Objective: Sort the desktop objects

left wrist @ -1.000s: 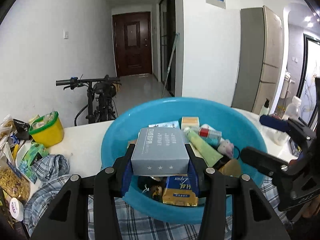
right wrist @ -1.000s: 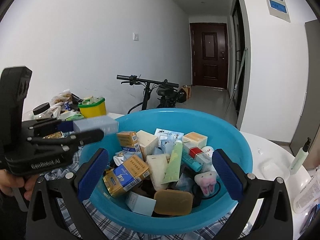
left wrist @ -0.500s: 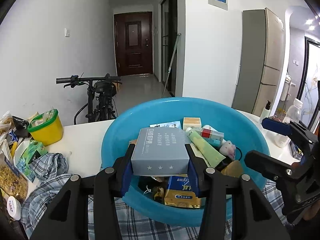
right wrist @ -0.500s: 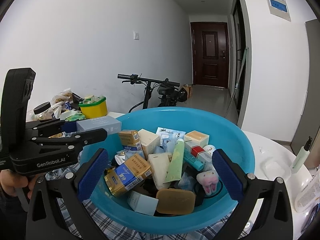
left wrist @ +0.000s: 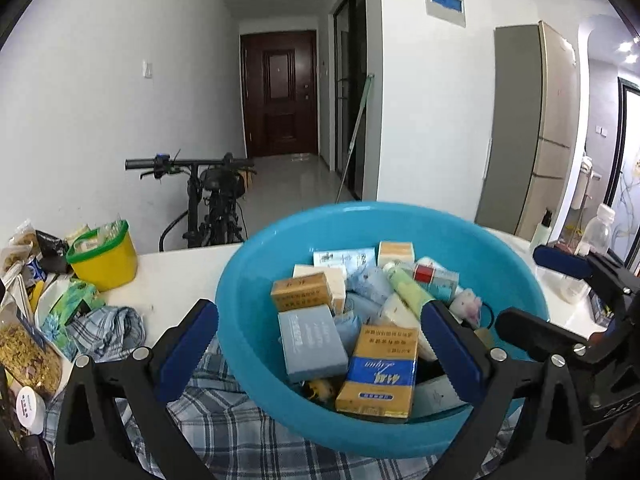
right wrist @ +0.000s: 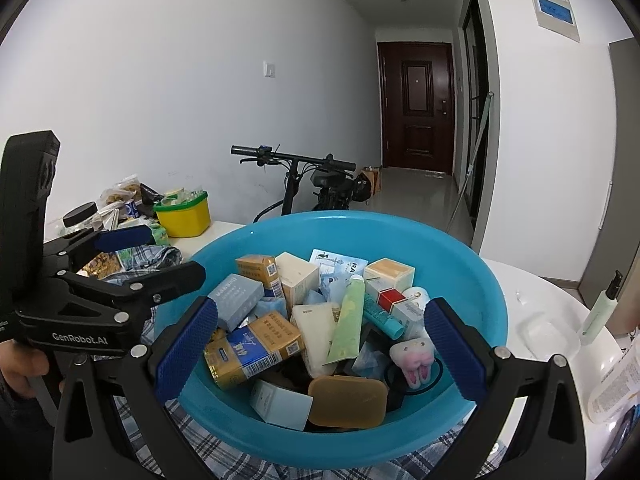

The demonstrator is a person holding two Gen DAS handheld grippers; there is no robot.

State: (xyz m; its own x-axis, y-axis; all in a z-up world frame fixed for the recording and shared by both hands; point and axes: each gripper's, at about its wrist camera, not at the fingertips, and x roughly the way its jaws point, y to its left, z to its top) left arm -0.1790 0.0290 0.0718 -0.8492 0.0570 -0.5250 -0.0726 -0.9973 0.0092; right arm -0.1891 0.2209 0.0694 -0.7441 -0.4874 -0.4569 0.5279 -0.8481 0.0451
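A grey-blue box (left wrist: 312, 344) lies loose in the blue basin (left wrist: 380, 210), leaning on a gold and blue carton (left wrist: 380, 372). My left gripper (left wrist: 320, 312) hangs over the basin's near rim with its jaws opening wide, and no pad touches the box. In the right wrist view the same box (right wrist: 236, 306) rests at the basin's (right wrist: 360, 216) left side, with the left gripper (right wrist: 156, 256) just outside the rim. My right gripper (right wrist: 322, 312) stands open over the basin's near edge with nothing gripped. Several boxes, tubes and a brown soap (right wrist: 348, 402) fill the basin.
A yellow tub (left wrist: 104, 256), snack bags (left wrist: 24, 356) and a plaid cloth (left wrist: 104, 328) crowd the table's left. Bottles (left wrist: 596, 232) and a clear dish (right wrist: 548, 336) stand at the right. A bicycle (left wrist: 216, 196) is parked beyond the far edge.
The left jaws have spread apart and let go of the grey-blue box, which has dropped into the basin. Neither hand has shifted.
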